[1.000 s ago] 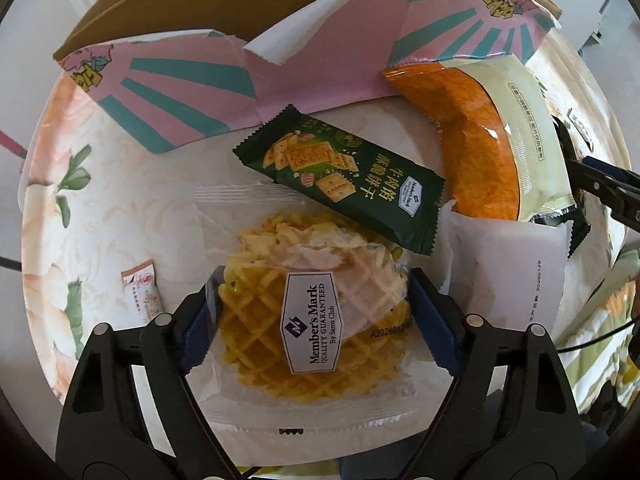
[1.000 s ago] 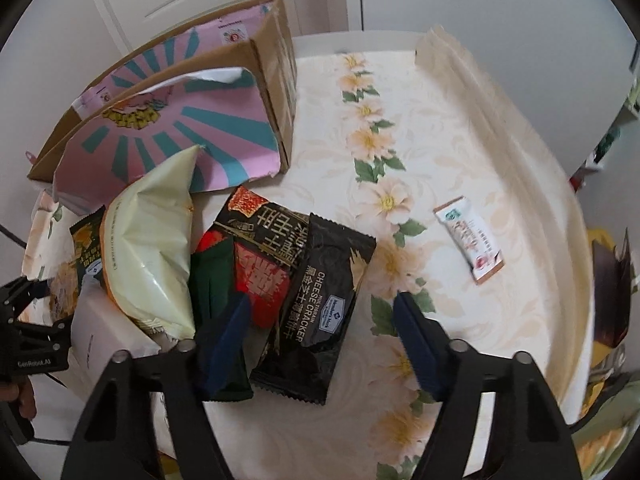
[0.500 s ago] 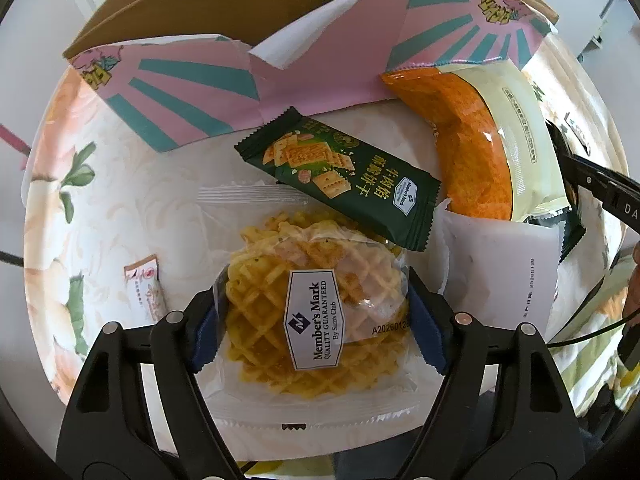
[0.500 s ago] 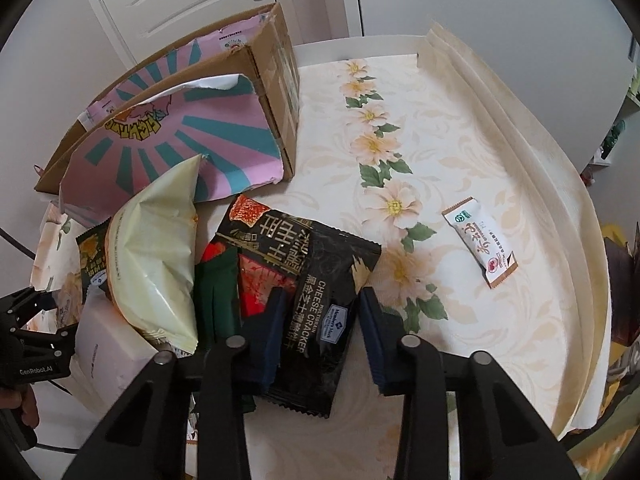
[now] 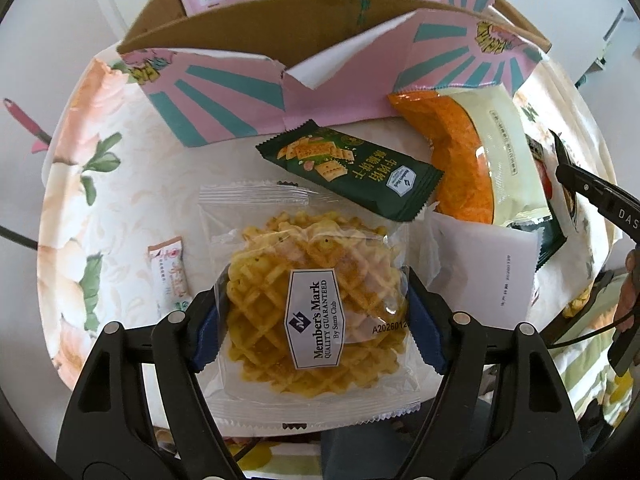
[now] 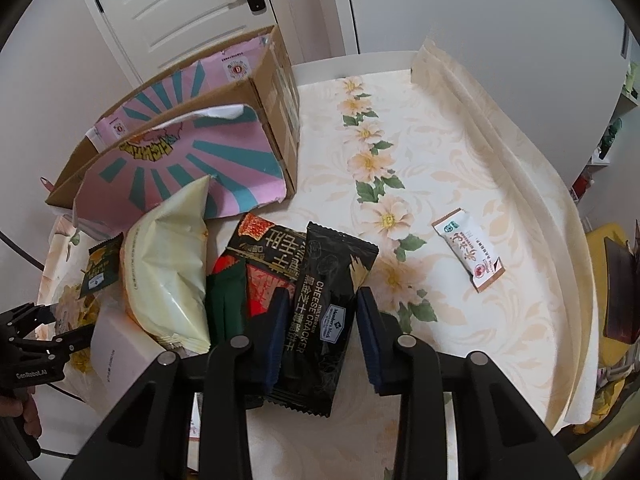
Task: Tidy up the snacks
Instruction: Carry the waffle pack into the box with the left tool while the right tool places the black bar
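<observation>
At the far left of the bench (image 5: 68,208), a small pink sachet (image 5: 170,276) lies flat on the flowered cloth. Just beside it, the left hand-held gripper (image 5: 314,322) holds a clear waffle packet (image 5: 308,300): the blue pads (image 5: 206,330) press on both sides of the packet (the white label reads "Member's Mark"). Behind the packet lies a dark green cracker packet (image 5: 352,174), and its right end overlaps an orange and cream chip bag (image 5: 472,156). Below the chip bag there is a white pouch (image 5: 480,268), touching the waffle packet. At the back stands an open cardboard box (image 5: 248,28) with pink and teal flaps.

In the right wrist view the chip bag (image 6: 168,268) rests on the pile. To its right come a green wrapper (image 6: 228,304), a red and black packet (image 6: 264,256) and then a black cheese cracker packet (image 6: 324,312). The right hand-held gripper (image 6: 320,338) is narrowed around this black packet, with one pad (image 6: 370,340) at each long edge; I cannot tell if the packet is lifted. Farther right, well apart from the pile, a small white and brown snack bar (image 6: 468,256) lies alone on the cloth.
</observation>
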Available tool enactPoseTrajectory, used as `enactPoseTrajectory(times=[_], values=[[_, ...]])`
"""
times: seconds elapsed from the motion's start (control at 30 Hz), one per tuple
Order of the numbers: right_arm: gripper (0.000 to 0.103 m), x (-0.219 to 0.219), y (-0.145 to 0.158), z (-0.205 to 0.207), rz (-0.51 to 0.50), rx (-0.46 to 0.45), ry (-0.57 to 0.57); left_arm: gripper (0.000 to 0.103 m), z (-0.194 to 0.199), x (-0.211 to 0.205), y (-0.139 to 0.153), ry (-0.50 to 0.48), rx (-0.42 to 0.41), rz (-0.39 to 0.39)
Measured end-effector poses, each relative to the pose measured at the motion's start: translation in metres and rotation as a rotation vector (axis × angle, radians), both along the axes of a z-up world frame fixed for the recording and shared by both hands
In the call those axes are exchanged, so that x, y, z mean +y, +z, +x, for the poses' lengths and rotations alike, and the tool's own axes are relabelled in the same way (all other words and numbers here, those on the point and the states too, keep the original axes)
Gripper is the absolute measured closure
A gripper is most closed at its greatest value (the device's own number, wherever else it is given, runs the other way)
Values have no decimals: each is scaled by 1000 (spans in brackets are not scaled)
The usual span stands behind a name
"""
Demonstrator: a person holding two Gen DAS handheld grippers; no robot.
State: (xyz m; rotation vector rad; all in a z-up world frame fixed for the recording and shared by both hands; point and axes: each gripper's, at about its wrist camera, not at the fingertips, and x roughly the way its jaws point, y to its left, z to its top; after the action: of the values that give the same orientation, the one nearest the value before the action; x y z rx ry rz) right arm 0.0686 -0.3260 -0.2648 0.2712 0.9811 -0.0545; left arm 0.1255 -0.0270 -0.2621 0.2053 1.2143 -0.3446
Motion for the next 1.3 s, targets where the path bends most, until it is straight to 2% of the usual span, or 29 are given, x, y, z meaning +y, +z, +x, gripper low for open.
enactPoseTrajectory(times=[0.3,0.7,1.03,1.17,1.3], values=[[72,1,22,-4,8,-35,11,28,-15,9,34,29,-37,-17],[72,5,71,3,27,-129,64,29,-20,13,93,119,-132,-87],[72,18,130,35,62,-274,195,29,18,-4,159,169,-301,-149],[72,30,148,59,83,-288,250,28,44,-11,178,158,-345,-162],[72,45,157,87,94,-274,278,28,74,-14,183,140,-346,-172]])
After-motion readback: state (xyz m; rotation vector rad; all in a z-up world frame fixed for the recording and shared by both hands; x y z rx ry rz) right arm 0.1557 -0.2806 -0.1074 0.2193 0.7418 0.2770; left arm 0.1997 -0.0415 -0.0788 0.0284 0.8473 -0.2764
